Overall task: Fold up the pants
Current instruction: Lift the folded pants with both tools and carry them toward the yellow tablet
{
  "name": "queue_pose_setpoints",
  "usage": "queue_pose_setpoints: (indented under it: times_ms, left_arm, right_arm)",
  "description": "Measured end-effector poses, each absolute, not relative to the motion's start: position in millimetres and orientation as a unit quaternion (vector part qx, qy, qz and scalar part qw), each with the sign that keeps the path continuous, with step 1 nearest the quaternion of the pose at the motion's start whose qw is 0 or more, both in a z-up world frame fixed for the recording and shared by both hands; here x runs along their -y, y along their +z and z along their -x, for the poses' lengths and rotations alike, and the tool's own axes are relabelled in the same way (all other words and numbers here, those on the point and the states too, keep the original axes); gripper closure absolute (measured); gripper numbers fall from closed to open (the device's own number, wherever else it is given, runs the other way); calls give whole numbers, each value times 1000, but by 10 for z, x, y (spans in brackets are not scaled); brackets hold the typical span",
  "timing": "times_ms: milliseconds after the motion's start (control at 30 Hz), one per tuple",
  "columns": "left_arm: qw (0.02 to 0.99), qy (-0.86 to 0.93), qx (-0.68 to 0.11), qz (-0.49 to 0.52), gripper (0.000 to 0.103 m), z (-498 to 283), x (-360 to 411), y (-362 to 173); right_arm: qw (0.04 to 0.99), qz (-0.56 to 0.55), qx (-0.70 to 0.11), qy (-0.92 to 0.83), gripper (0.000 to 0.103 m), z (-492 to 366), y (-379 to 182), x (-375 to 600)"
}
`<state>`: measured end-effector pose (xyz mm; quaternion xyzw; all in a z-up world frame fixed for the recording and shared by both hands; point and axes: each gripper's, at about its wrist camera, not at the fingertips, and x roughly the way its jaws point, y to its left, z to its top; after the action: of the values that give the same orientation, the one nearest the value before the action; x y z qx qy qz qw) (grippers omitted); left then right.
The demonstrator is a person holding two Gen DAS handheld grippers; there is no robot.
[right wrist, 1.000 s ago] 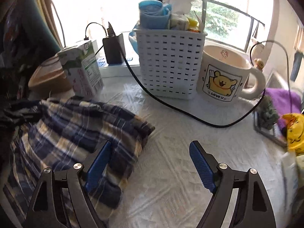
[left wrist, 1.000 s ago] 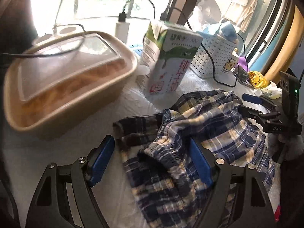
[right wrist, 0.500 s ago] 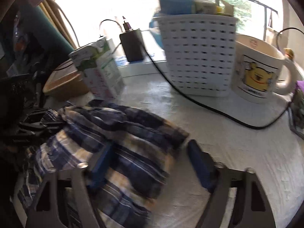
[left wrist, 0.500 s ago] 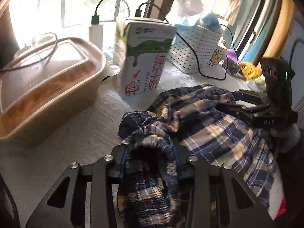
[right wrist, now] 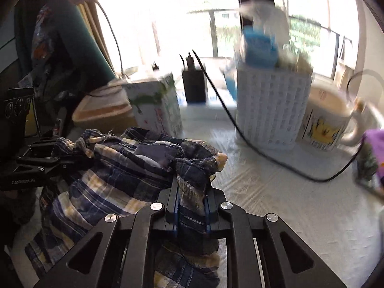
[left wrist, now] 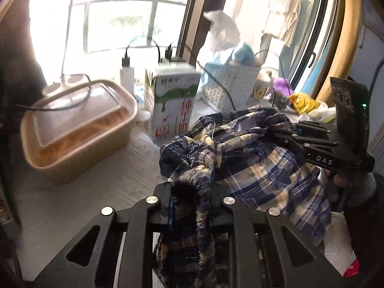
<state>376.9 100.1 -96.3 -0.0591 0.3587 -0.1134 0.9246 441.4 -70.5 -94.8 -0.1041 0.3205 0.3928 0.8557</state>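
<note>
The blue and cream plaid pants [left wrist: 259, 172] lie bunched on the white table cover [left wrist: 100, 192]. My left gripper [left wrist: 189, 199] is closing, its jaws pinching the gathered waistband and holding it raised. In the right wrist view the pants [right wrist: 108, 180] hang between both tools. My right gripper [right wrist: 190, 192] is also closing, with a fold of the plaid cloth pressed between its blue pads. The right gripper [left wrist: 276, 129] shows at the right of the left wrist view, and the left gripper [right wrist: 54, 159] at the left edge of the right wrist view.
A tan food container [left wrist: 79, 124] with a clear lid stands left of a milk carton [left wrist: 172, 105]. Behind are a white slotted basket [right wrist: 271, 105], a bear mug [right wrist: 328, 120] and a black cable [right wrist: 240, 129] across the table. A person's hand [left wrist: 340, 180] holds the right tool.
Both grippers went from wide open to clamped on the plaid cloth. They rose, and the pants lifted and bunched up between them.
</note>
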Motion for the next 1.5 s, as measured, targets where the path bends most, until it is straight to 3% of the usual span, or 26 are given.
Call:
queue_pose_setpoints:
  times_ms: [933,1233,1500]
  left_arm:
    - [990,-59,-125,10,86,-1673,-1074,724]
    - [996,-12,-86,4,86,-863,-1378,844]
    - [990,25,-141,9,86,-434,-1719,537]
  right_arm:
    - [901,121,-44,415,88,-2249,986,1049]
    - [879,122,0,460,88,-1512,1210,857]
    - [853,94,-40,512,88,-1057,996,523]
